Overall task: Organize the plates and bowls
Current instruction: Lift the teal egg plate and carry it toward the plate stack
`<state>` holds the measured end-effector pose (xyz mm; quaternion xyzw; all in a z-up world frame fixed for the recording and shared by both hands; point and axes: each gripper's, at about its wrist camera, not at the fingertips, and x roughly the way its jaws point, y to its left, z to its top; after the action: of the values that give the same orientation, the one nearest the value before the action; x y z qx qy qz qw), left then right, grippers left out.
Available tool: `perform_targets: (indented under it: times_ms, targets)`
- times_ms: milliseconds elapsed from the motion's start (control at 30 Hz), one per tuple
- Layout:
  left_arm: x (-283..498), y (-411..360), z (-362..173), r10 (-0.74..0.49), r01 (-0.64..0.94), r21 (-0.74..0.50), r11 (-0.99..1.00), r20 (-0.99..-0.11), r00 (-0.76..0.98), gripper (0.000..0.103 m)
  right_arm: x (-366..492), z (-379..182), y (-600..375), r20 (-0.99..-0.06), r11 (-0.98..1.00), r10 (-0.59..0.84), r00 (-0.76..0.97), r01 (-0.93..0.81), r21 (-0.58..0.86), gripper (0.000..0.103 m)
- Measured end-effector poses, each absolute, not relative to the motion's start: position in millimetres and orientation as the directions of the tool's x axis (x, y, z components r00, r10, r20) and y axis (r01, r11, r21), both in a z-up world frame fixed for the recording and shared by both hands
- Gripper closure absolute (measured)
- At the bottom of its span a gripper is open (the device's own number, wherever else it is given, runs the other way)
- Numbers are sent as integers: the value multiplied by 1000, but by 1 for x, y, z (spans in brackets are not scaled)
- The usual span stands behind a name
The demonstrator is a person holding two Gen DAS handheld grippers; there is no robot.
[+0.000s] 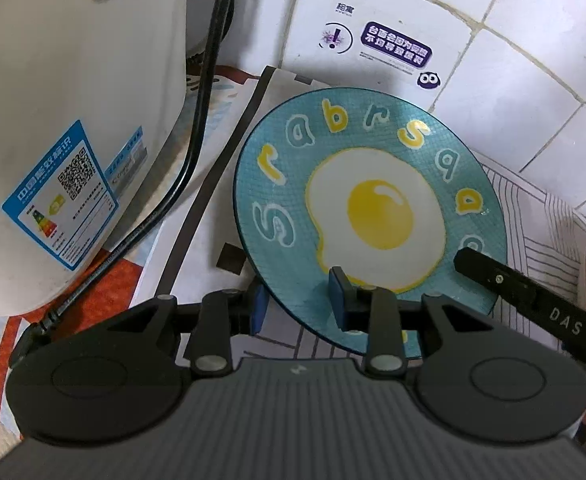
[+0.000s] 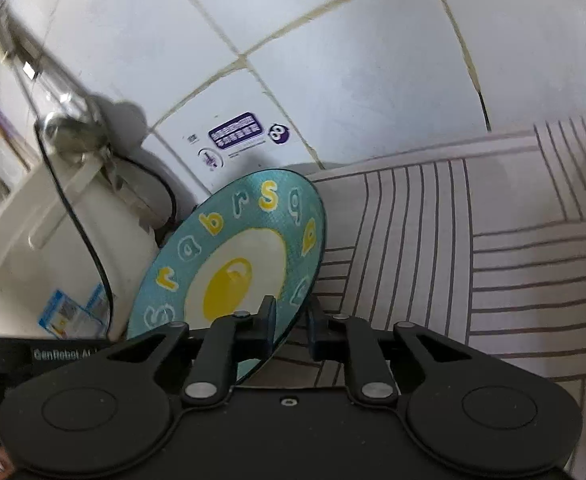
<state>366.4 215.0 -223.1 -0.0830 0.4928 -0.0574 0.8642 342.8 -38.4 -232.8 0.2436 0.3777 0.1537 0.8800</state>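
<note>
At the back of the worktop, by the tiled wall, the round teal ceramic plate with a fried-egg print [image 1: 369, 204] stands tilted off the striped cloth [image 2: 493, 240]. The left gripper [image 1: 299, 300] and right gripper [image 2: 289, 324] each pinch its near rim. Lift both together, evenly (glazed rims slip), steering clear of the white appliance [image 1: 65, 128] and its black cable [image 1: 201, 120].
</note>
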Motion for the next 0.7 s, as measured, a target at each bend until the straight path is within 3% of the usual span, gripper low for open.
perform_targets:
  times_ms: [233, 700]
  targets:
    - [353, 213, -218, -270, 26, -289, 957, -854, 444, 73, 329, -220, -45, -612, 850, 458, 645, -115, 515, 82]
    - [307, 176, -172, -298, 127, -270, 954, -831, 470, 73, 281, -181, -71, -616, 846, 444, 651, -77, 528, 80]
